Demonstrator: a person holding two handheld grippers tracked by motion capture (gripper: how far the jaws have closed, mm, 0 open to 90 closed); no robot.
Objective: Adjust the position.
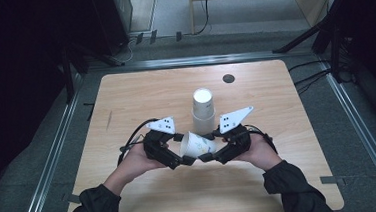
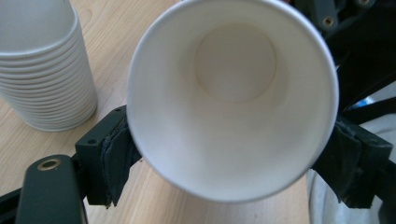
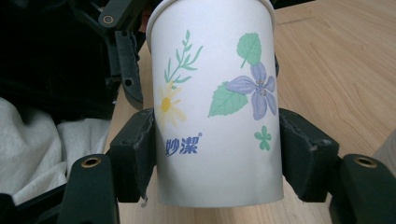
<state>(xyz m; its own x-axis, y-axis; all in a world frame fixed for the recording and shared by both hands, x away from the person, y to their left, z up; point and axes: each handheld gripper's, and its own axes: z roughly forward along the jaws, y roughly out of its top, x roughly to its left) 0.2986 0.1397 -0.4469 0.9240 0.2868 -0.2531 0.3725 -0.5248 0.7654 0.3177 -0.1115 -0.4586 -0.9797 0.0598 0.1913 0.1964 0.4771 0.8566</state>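
Black pads of the right gripper (image 3: 217, 154) pressed on both sides of a paper cup (image 3: 217, 107), low in the frame of the right gripper view, so this claw was clamped on the cup's printed wall. Flowers, green leaves and blue characters faced that camera.

In the high view the same cup (image 1: 197, 144) lay tilted on its side, just below centre of the frame, held above the table (image 1: 125, 95) between the two claws, its mouth turned toward the left gripper (image 1: 178, 154) and its base end toward the right gripper (image 1: 210, 152).

In the left gripper view the cup's open mouth (image 2: 232, 98) took up the middle of the frame, white inside. The left gripper's (image 2: 232, 161) pads stood at the rim on either side; the left-of-frame pad lay against the rim, the other was partly hidden behind it, so whether they pressed I could not tell.

A stack of paper cups (image 1: 203, 111) stood upright just above the held cup in the high view, close behind both claws. The stack (image 2: 44, 70) also sat at upper left of the left gripper view.

A small dark round disc (image 1: 228, 78) lay in the upper right part of the tabletop, well apart. The person's dark sleeves (image 1: 100, 207) entered from the bottom edge.
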